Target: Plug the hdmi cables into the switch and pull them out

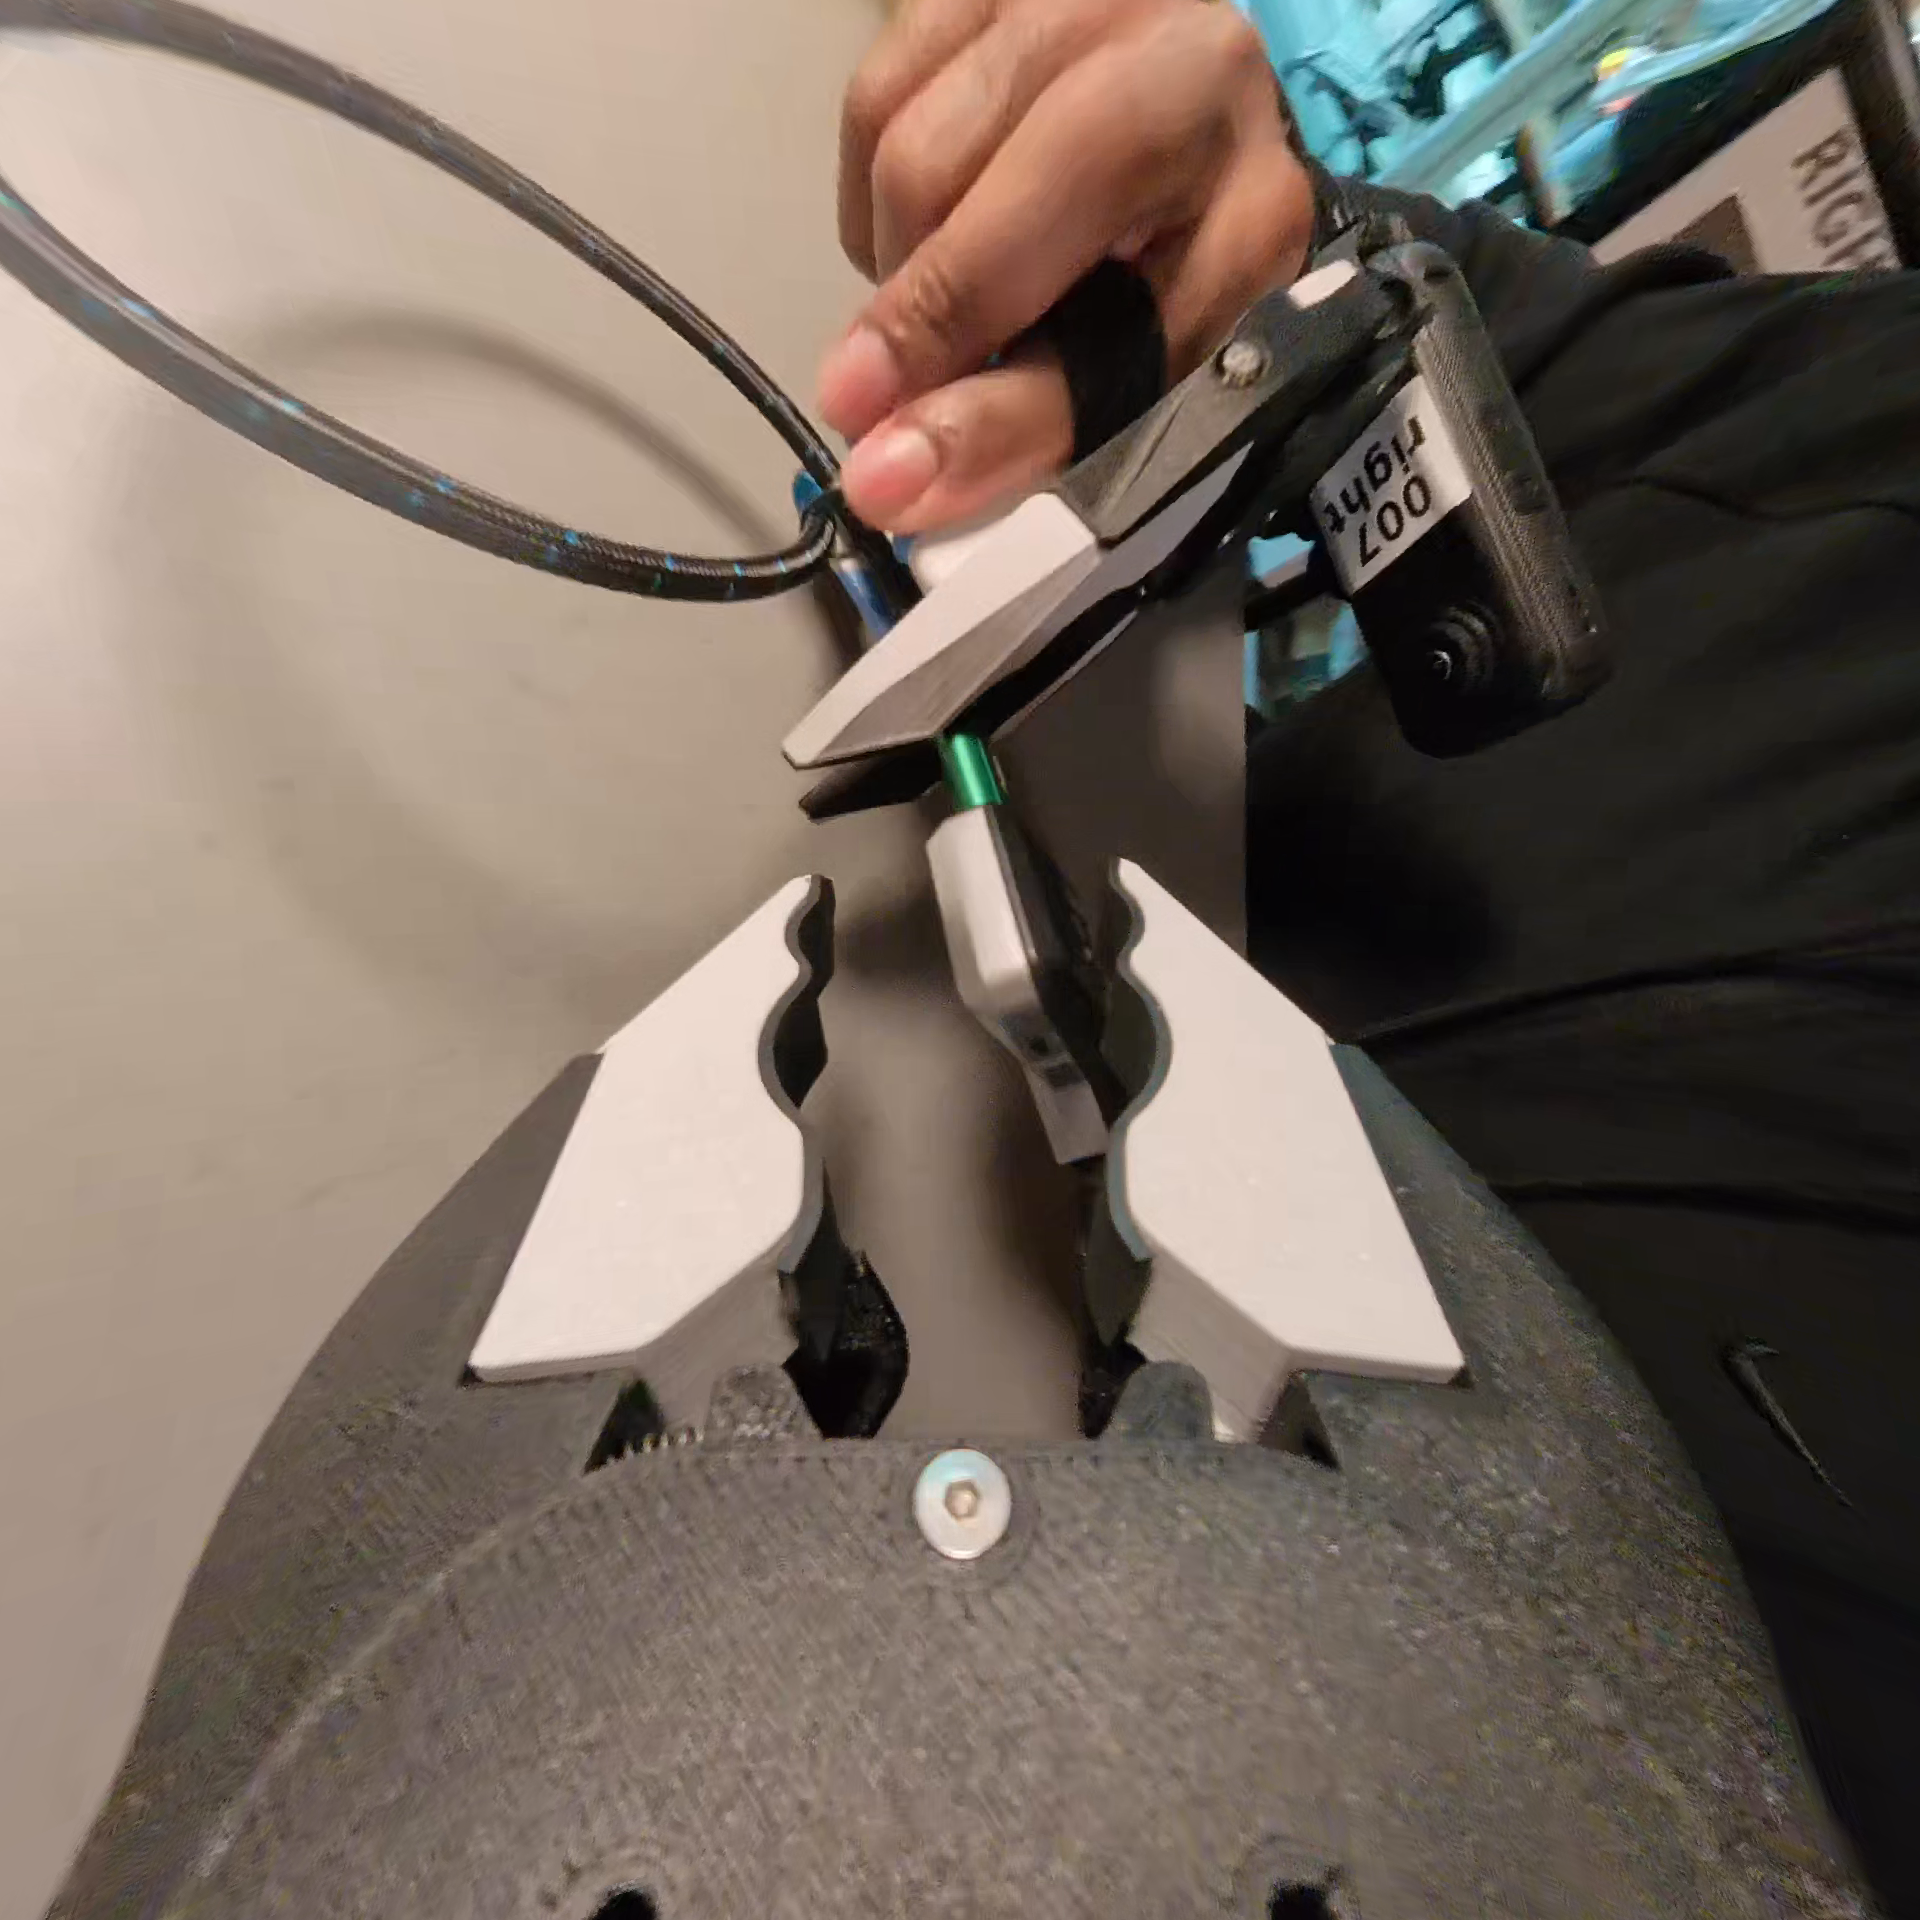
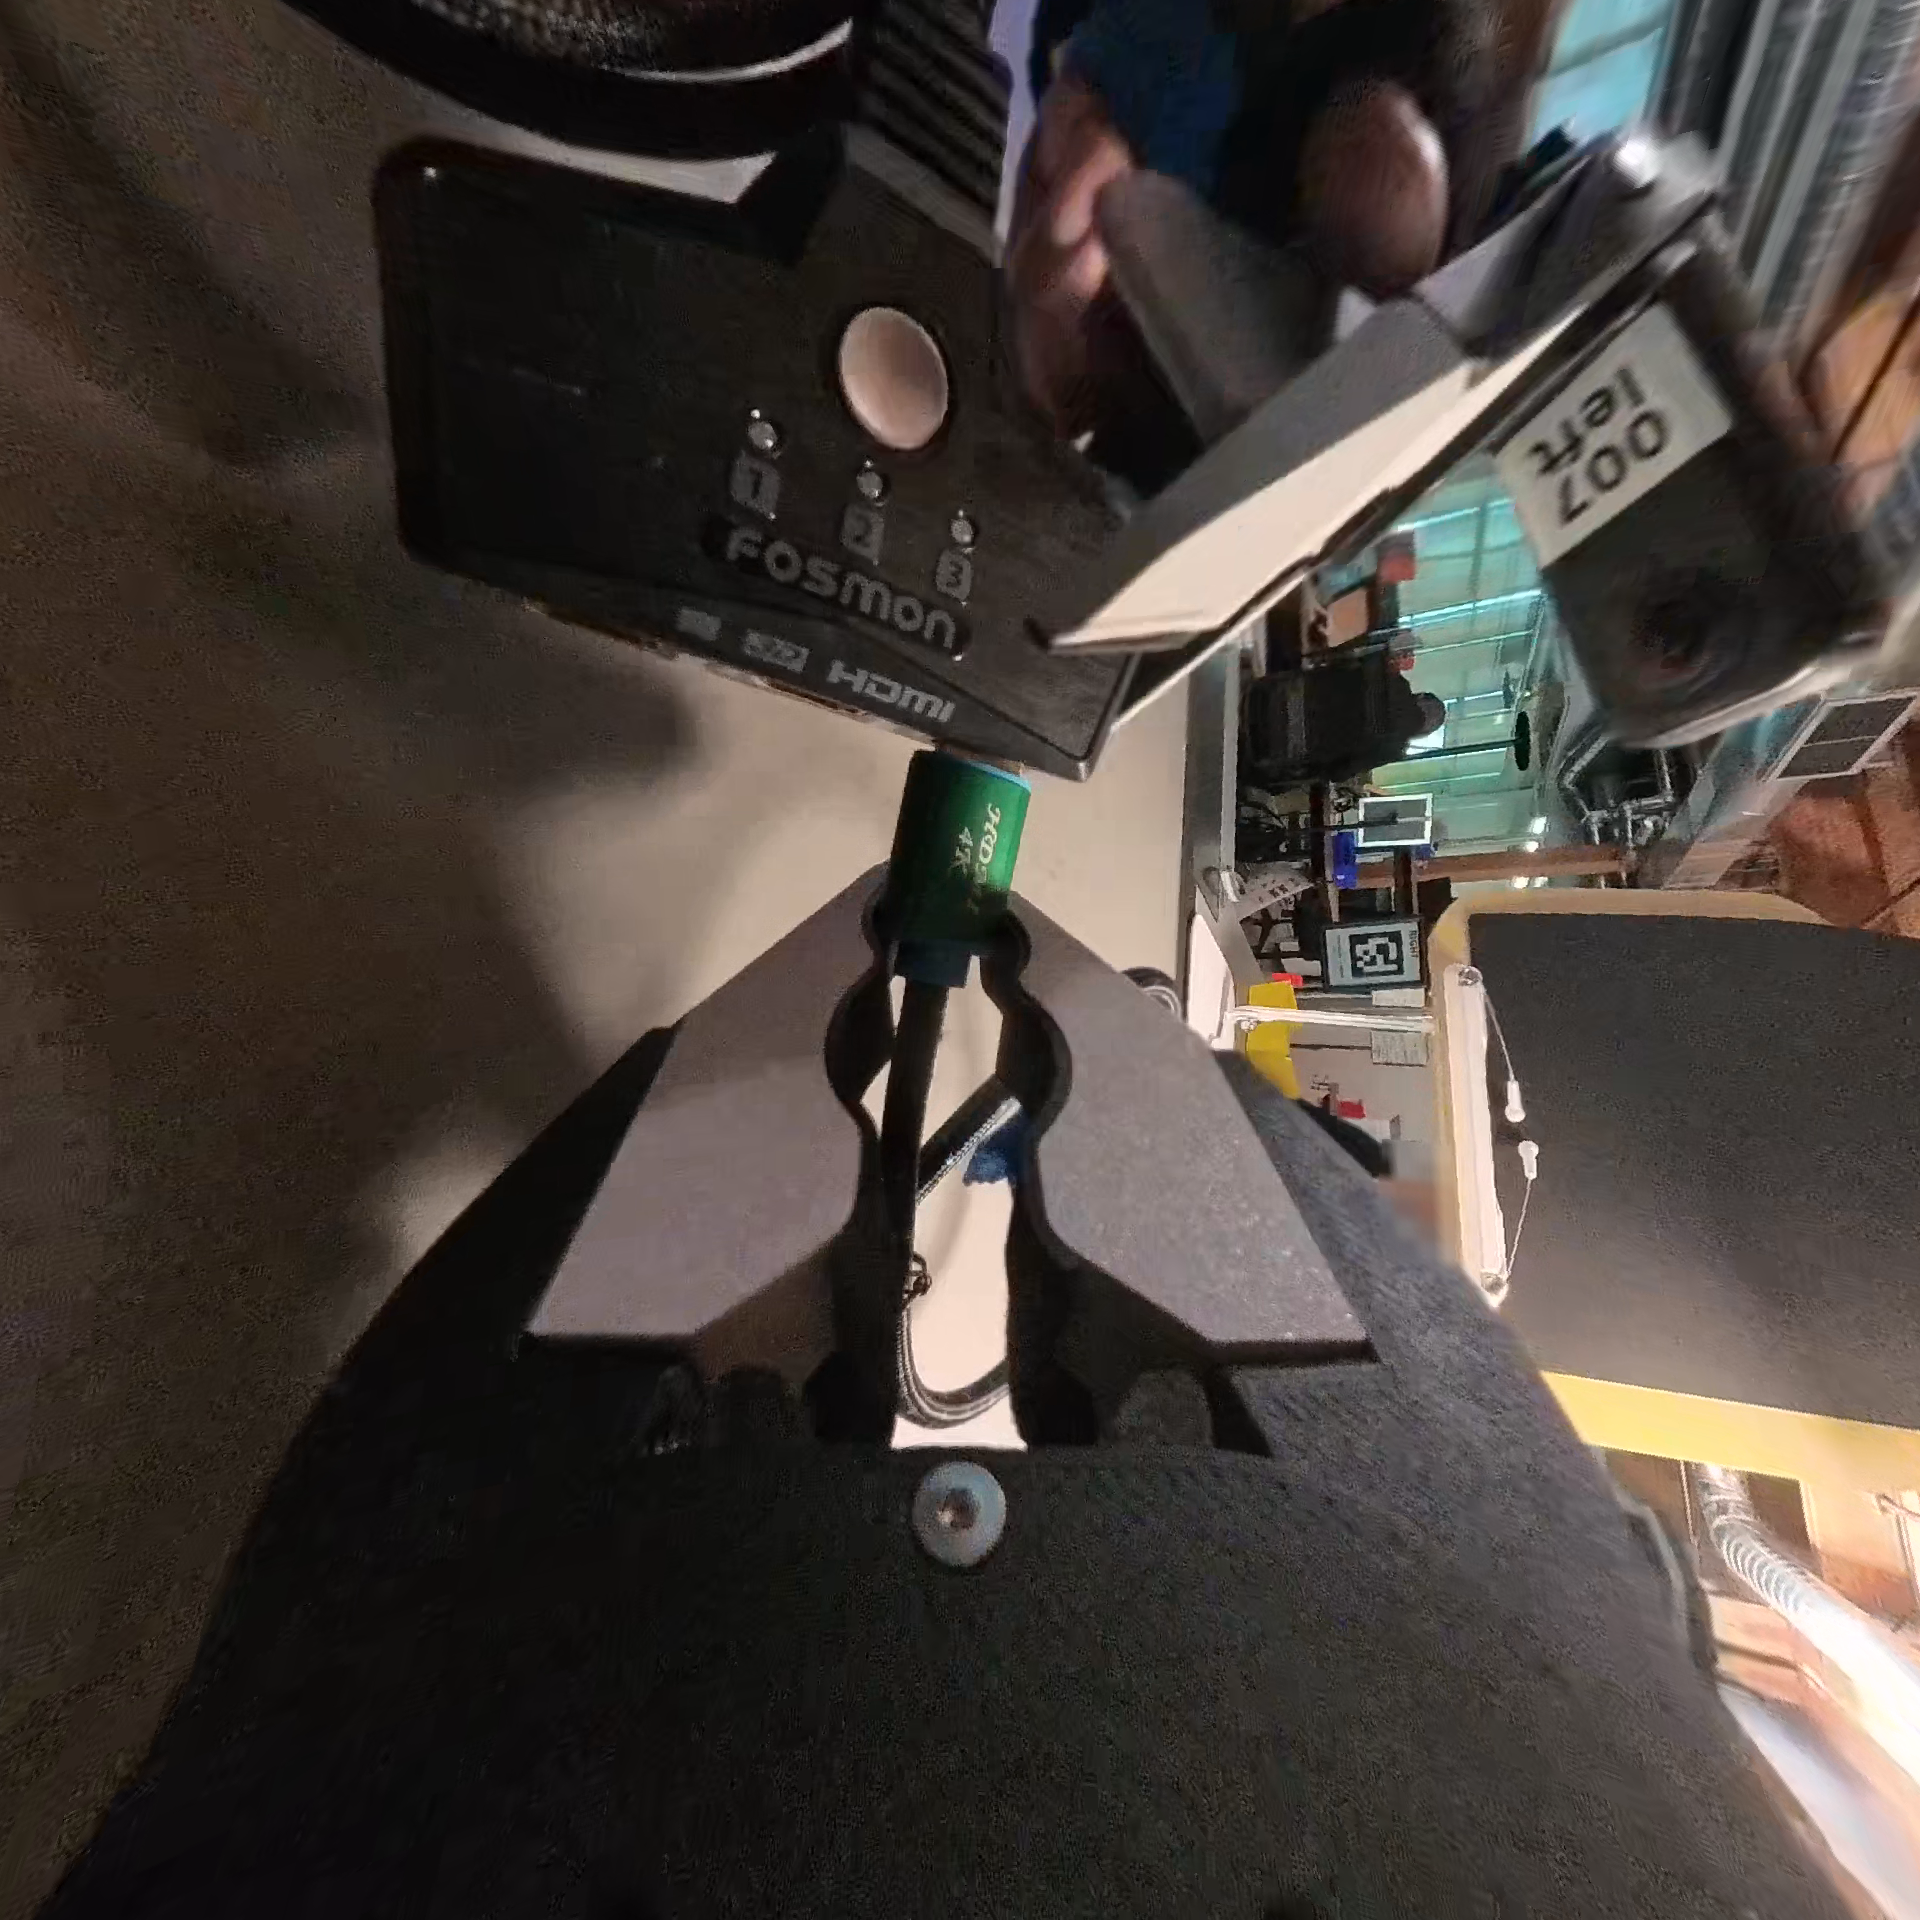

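Observation:
The black HDMI switch has a round button and three small lights. In the left wrist view it shows edge-on, pale underside to the left. A green HDMI connector sits in its port. My right gripper is shut on the rear of that connector, and its black cable runs back between the fingers. The right gripper also shows in the left wrist view, pinching the green connector. My left gripper has its jaws apart around the switch's end, which leans on the right finger with a gap on the left.
A black braided cable with blue flecks loops over the beige table. A blue connector hangs behind the right gripper. A hand and black sleeve fill the right. A yellow-edged black board stands beyond the table.

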{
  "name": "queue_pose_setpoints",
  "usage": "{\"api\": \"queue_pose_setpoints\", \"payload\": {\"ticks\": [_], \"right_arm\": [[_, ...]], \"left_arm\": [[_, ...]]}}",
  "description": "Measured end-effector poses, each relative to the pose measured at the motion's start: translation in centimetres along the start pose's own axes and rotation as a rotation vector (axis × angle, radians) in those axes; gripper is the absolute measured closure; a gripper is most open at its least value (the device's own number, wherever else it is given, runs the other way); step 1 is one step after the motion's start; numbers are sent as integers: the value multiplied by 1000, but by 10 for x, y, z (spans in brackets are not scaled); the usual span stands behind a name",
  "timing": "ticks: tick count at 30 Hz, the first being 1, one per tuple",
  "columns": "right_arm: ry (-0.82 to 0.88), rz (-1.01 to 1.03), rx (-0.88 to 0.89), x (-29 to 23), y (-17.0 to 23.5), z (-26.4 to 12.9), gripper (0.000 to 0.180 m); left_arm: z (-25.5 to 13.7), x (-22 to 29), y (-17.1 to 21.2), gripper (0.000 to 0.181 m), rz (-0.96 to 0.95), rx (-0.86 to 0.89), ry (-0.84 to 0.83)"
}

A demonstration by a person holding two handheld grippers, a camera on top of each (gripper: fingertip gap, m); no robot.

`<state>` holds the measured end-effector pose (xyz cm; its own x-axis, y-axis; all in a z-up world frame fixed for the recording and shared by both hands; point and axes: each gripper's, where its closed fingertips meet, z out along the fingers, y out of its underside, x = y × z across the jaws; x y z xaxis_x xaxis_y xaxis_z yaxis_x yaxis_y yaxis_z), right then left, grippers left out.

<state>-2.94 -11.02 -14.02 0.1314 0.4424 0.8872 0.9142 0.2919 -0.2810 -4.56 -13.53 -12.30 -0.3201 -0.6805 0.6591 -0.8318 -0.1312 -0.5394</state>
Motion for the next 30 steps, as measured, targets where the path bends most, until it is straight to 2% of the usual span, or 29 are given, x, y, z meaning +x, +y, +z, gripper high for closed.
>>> {"api": "queue_pose_setpoints", "payload": {"ticks": [1,3,8,15,18,20,24,30], "right_arm": [[-2,-4,-2,-2,1,0,165],[-14,-10,-13,-7,4,0,165],[-88,92,-2,-19,7,1,164],[-155,207,-22,-29,0,-5,166],[-164,218,-51,-34,2,-9,179],[-190,220,-34,-37,2,-14,180],[-210,218,-77,-36,27,-24,179],[-231,187,-6,-42,8,-25,179]], "left_arm": [[7,-1,3,132,-6,2,36],[15,6,4,152,-10,39,134],[25,0,11,156,-69,110,188],[26,7,18,156,-29,131,162],[24,7,20,156,-19,148,141],[26,9,22,155,13,149,125],[26,10,23,155,2,153,122],[29,12,23,155,11,138,132]]}}
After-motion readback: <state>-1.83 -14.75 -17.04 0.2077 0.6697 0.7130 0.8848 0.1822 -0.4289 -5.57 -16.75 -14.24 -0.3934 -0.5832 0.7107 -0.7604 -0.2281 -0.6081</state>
